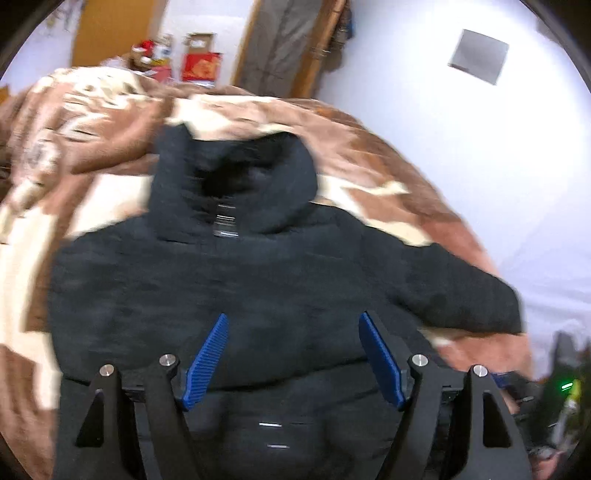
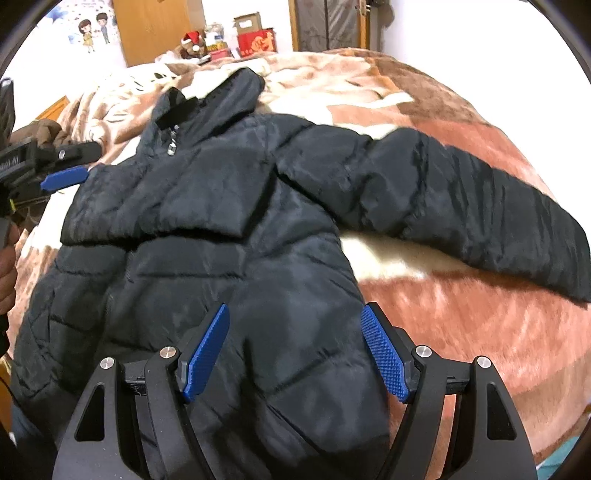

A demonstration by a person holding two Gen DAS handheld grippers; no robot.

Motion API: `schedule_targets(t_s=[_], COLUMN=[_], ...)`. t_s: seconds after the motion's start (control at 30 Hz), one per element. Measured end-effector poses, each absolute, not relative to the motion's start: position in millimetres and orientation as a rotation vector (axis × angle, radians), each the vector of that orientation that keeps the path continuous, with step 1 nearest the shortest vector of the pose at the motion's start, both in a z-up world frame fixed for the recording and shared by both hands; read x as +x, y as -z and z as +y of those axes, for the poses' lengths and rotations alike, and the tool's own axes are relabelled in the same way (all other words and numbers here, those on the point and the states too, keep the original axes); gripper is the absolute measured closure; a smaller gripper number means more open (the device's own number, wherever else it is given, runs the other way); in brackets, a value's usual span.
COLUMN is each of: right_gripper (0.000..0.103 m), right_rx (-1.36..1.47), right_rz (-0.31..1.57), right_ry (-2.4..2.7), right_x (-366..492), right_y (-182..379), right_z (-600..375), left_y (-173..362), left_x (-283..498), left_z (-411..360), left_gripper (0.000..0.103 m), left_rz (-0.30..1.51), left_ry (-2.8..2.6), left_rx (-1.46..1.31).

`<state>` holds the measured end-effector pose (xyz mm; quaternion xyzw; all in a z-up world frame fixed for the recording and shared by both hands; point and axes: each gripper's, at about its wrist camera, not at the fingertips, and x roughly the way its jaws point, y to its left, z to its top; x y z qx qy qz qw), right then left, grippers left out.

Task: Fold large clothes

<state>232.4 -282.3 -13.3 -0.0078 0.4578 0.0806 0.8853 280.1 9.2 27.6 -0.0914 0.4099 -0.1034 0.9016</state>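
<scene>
A black hooded puffer jacket (image 2: 236, 206) lies front up on a bed. Its hood (image 2: 225, 96) points away from me. One sleeve (image 2: 480, 206) stretches out to the right; the other is folded across the chest (image 2: 147, 206). My right gripper (image 2: 295, 314) is open and empty above the jacket's lower body. My left gripper (image 1: 293, 317) is open and empty above the jacket (image 1: 258, 295); it also shows in the right wrist view (image 2: 70, 166) at the jacket's left shoulder. The left wrist view is blurred.
The bed is covered with a brown, pink and cream blanket (image 2: 461, 325). Boxes and a stuffed toy (image 2: 255, 37) stand behind the bed near a wooden door (image 2: 155, 26). A white wall (image 1: 480, 147) is at the right.
</scene>
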Motion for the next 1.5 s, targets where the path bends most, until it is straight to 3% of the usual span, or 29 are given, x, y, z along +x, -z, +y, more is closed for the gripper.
schedule_targets(t_s=[0.17, 0.27, 0.37, 0.6, 0.9, 1.13, 1.5], right_gripper=[0.03, 0.044, 0.049, 0.049, 0.049, 0.049, 0.049], right_rx=[-0.024, -0.041, -0.059, -0.098, -0.111, -0.12, -0.112], right_rz=[0.951, 0.962, 0.993, 1.028, 0.891, 1.011, 1.004], right_ry=[-0.242, -0.271, -0.274, -0.225, -0.239, -0.238, -0.228], right_x=[271.8, 302.5, 335.8, 400.4, 388.9, 431.6, 428.8], right_y=[16.3, 24.4, 39.5, 62.6, 14.3, 70.6, 78.9], right_z=[-249.3, -227.1, -209.6, -202.4, -198.8, -194.6, -195.8], left_y=[-0.7, 19.9, 41.7, 76.6, 28.3, 82.0, 86.3], left_x=[306.5, 325.0, 339.0, 340.9, 347.5, 384.0, 384.0], left_z=[89.0, 124.8, 140.8, 129.9, 137.5, 141.4, 133.7], left_gripper=[0.029, 0.029, 0.029, 0.029, 0.03, 0.03, 0.03], left_rz=[0.898, 0.917, 0.941, 0.972, 0.85, 0.96, 0.946], left_ry=[-0.008, -0.091, -0.13, -0.117, -0.144, -0.191, -0.203], left_rx=[-0.214, -0.239, -0.251, -0.202, -0.137, -0.12, -0.083])
